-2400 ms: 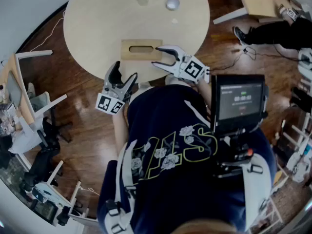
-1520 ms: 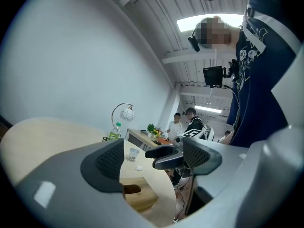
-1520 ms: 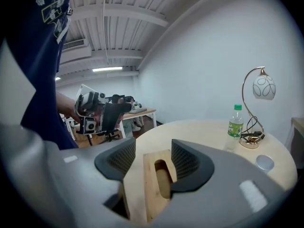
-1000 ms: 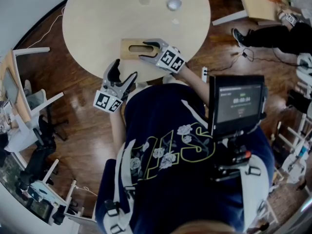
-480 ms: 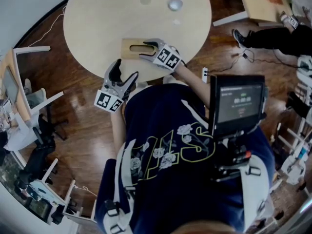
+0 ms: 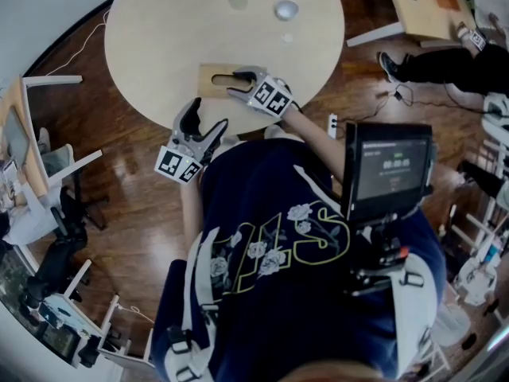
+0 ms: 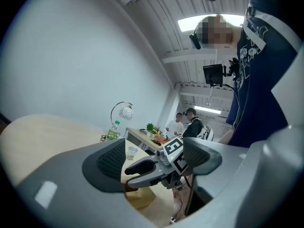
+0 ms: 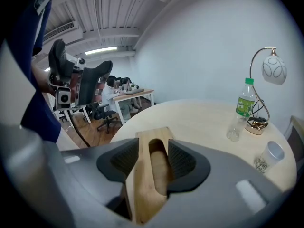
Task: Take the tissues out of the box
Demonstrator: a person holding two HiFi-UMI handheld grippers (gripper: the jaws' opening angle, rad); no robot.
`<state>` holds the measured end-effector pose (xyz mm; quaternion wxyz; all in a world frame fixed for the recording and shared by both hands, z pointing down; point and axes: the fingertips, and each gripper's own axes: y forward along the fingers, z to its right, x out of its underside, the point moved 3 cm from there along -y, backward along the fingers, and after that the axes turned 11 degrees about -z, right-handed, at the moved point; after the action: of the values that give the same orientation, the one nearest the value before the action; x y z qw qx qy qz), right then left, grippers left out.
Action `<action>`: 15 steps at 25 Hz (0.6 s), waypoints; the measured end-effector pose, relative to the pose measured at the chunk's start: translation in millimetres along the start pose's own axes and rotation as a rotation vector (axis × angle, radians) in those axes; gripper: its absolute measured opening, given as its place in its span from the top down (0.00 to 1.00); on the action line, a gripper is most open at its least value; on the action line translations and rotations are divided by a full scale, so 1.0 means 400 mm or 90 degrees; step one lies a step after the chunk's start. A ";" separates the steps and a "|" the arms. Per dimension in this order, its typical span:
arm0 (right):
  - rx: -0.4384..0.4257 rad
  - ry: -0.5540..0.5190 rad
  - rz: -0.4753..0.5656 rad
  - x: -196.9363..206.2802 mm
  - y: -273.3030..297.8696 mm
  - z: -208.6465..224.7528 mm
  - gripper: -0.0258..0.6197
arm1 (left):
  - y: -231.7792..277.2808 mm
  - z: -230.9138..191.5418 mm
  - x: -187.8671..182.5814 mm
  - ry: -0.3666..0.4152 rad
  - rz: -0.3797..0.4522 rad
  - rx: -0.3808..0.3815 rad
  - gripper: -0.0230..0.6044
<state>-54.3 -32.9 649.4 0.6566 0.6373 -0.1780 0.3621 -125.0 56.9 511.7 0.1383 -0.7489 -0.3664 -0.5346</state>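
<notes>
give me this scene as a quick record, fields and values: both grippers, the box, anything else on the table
surface: round table
tissue box: wooden, oval slot on top, near the table's near edge
right gripper: open, jaws either side of the slot, gripping nothing
left gripper: open, empty, held off the table's edge
tissue: none drawn out of the slot
also on table: bottle, cup, lamp

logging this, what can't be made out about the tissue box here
- Whether the slot holds tissues: dim in right gripper view, tiny in head view.
- Near end of the box: behind the right gripper, right gripper view.
- Box in left gripper view: partly covered by right gripper.
</notes>
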 end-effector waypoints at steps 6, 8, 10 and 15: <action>0.011 0.000 -0.007 0.007 0.010 0.005 0.70 | -0.004 -0.001 -0.002 -0.032 0.016 -0.003 0.35; 0.012 -0.001 -0.008 0.009 0.010 0.007 0.73 | -0.004 -0.003 0.001 -0.028 0.017 -0.004 0.35; 0.013 -0.002 -0.010 0.011 0.010 0.010 0.78 | -0.005 -0.006 0.004 -0.015 0.013 -0.002 0.35; 0.016 -0.003 -0.013 0.017 0.012 0.018 0.92 | -0.008 -0.015 0.006 -0.027 0.019 -0.012 0.35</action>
<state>-51.6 -38.4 658.4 0.6519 0.6479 -0.1685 0.3562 -131.2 56.5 515.5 0.1316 -0.7669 -0.3530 -0.5195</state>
